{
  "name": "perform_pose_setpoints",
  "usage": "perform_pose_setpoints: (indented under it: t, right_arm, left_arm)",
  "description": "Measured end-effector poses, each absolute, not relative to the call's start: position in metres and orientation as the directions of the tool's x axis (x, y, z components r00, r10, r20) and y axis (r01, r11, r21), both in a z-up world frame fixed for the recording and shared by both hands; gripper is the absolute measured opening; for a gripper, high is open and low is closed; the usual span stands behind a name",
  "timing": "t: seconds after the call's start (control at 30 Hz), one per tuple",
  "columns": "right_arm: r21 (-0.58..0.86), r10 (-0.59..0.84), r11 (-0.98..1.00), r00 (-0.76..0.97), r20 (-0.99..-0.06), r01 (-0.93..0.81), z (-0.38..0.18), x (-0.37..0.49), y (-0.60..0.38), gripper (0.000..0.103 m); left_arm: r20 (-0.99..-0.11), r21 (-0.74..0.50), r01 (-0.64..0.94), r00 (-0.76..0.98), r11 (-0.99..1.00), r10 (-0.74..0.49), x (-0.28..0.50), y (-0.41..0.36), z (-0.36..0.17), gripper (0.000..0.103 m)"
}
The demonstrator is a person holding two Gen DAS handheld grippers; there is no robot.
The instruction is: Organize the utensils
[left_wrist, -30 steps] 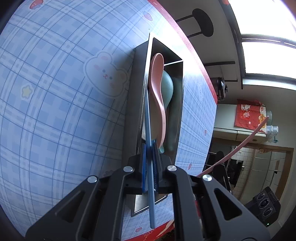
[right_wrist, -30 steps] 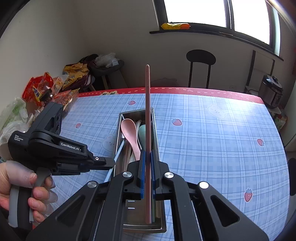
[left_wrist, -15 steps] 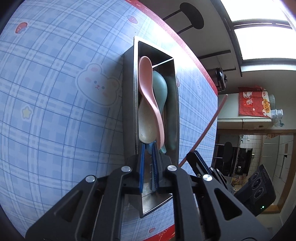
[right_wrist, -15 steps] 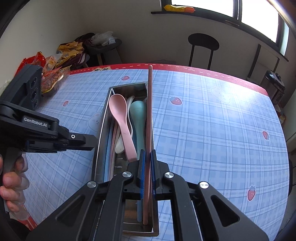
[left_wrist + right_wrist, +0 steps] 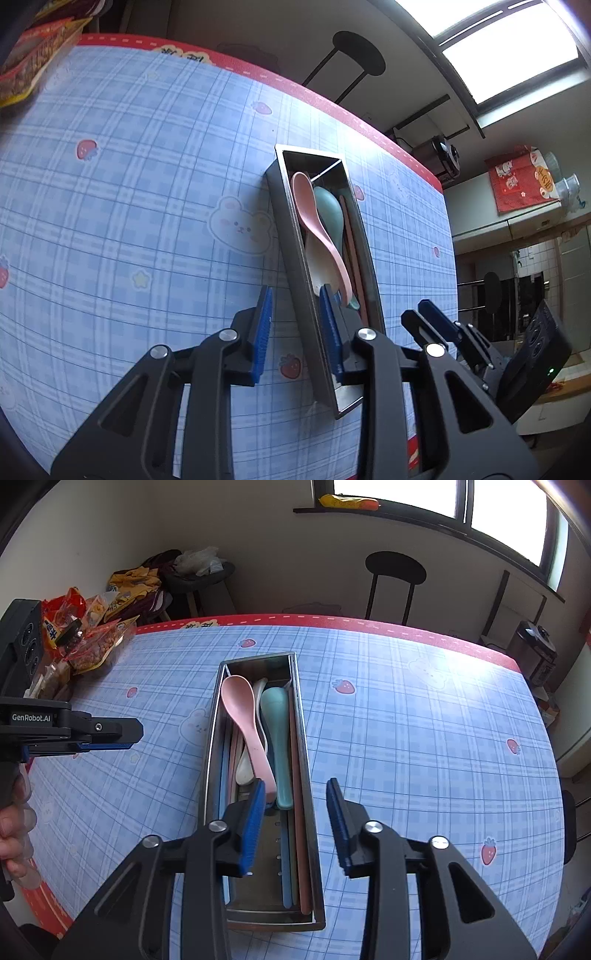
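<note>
Both tongs just been opening, nothing between pads: left tongs [image 5: 295, 328], right tongs [image 5: 295, 823] released above near end of metal box [image 5: 210, 738]. Spoons [image 5: 240, 709] and chopsticks [image 5: 301, 849] lie inside box on surface [image 5: 406, 738]. Risk: lowered pad clips box wall, tips it, spills utensils.

Both tools, left [image 5: 295, 328] and right [image 5: 295, 823], have just been opening, empty.

A long tray [image 5: 304, 760] lies on the table [image 5: 406, 738] with spoons [image 5: 240, 709] and chopsticks [image 5: 301, 849] lengthwise in it, snack bags [image 5: 92, 642] at the table's far left corner, a chair [image 5: 395, 572] behind it, the left tongs [image 5: 110, 734] left of the tray, the right tongs [image 5: 295, 823] over its near end
</note>
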State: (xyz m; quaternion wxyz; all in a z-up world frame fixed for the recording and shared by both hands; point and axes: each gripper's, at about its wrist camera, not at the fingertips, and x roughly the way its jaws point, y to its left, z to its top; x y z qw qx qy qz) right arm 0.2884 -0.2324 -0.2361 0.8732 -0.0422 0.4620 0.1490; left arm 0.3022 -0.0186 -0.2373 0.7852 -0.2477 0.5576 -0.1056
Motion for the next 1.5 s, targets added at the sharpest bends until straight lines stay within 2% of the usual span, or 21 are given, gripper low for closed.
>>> perform_pose_setpoints:
  t: [0.03, 0.1, 0.13, 0.2, 0.23, 0.3, 0.37, 0.4, 0.5, 0.67, 0.93, 1.1, 1.5]
  right_arm:
    - [0.063, 0.218, 0.954, 0.535, -0.816, -0.293, -0.231, 0.286, -0.233, 0.044]
    - [0.061, 0.211, 0.959, 0.552, -0.807, -0.277, -0.22, 0.28, -0.234, 0.059]
    - [0.062, 0.209, 0.961, 0.563, -0.8, -0.269, -0.213, 0.276, -0.234, 0.063]
    - [0.066, 0.206, 0.965, 0.583, -0.786, -0.253, -0.2, 0.268, -0.235, 0.079]
    - [0.07, 0.206, 0.967, 0.593, -0.778, -0.244, -0.193, 0.264, -0.235, 0.082]
    - [0.083, 0.21, 0.97, 0.614, -0.761, -0.229, -0.18, 0.254, -0.236, 0.092]
    - [0.094, 0.211, 0.972, 0.629, -0.748, -0.214, -0.167, 0.245, -0.237, 0.097]
    - [0.098, 0.21, 0.973, 0.637, -0.741, -0.207, -0.16, 0.24, -0.237, 0.097]
    - [0.102, 0.2, 0.978, 0.668, -0.716, -0.183, -0.142, 0.223, -0.236, 0.097]
    - [0.07, 0.159, 0.986, 0.719, -0.677, -0.153, -0.115, 0.188, -0.231, 0.097]
    - [0.059, 0.113, 0.993, 0.76, -0.64, -0.098, -0.087, 0.137, -0.23, 0.097]
    - [0.033, 0.078, 0.997, 0.77, -0.633, -0.074, -0.079, 0.117, -0.231, 0.097]
    - [0.024, 0.036, 0.999, 0.787, -0.616, -0.027, -0.069, 0.097, -0.234, 0.097]
  left_arm:
    - [-0.826, -0.491, -0.093, 0.368, 0.866, -0.428, 0.299, -0.018, -0.231, 0.036]
    - [-0.825, -0.46, -0.056, 0.397, 0.886, -0.403, 0.291, -0.014, -0.219, 0.045]
    - [-0.82, -0.45, -0.036, 0.413, 0.892, -0.397, 0.287, -0.012, -0.213, 0.047]
    - [-0.813, -0.417, 0.003, 0.447, 0.909, -0.374, 0.278, -0.007, -0.199, 0.059]
    - [-0.809, -0.399, 0.02, 0.463, 0.917, -0.362, 0.273, -0.005, -0.192, 0.06]
    - [-0.798, -0.361, 0.055, 0.498, 0.931, -0.339, 0.263, 0.0, -0.178, 0.072]
    - [-0.777, -0.333, 0.091, 0.537, 0.939, -0.328, 0.251, 0.006, -0.162, 0.079]
    - [-0.767, -0.32, 0.106, 0.555, 0.942, -0.323, 0.245, 0.008, -0.154, 0.087]
    - [-0.731, -0.268, 0.153, 0.611, 0.951, -0.304, 0.224, 0.013, -0.129, 0.096]
    - [-0.689, -0.188, 0.2, 0.671, 0.962, -0.274, 0.191, 0.015, -0.096, 0.097]
    - [-0.645, -0.165, 0.225, 0.712, 0.96, -0.278, 0.146, 0.025, -0.067, 0.097]
    - [-0.612, -0.027, 0.218, 0.768, 0.976, -0.188, 0.123, 0.018, -0.057, 0.097]
    - [-0.606, -0.064, 0.265, 0.756, 0.962, -0.248, 0.111, 0.019, -0.045, 0.097]
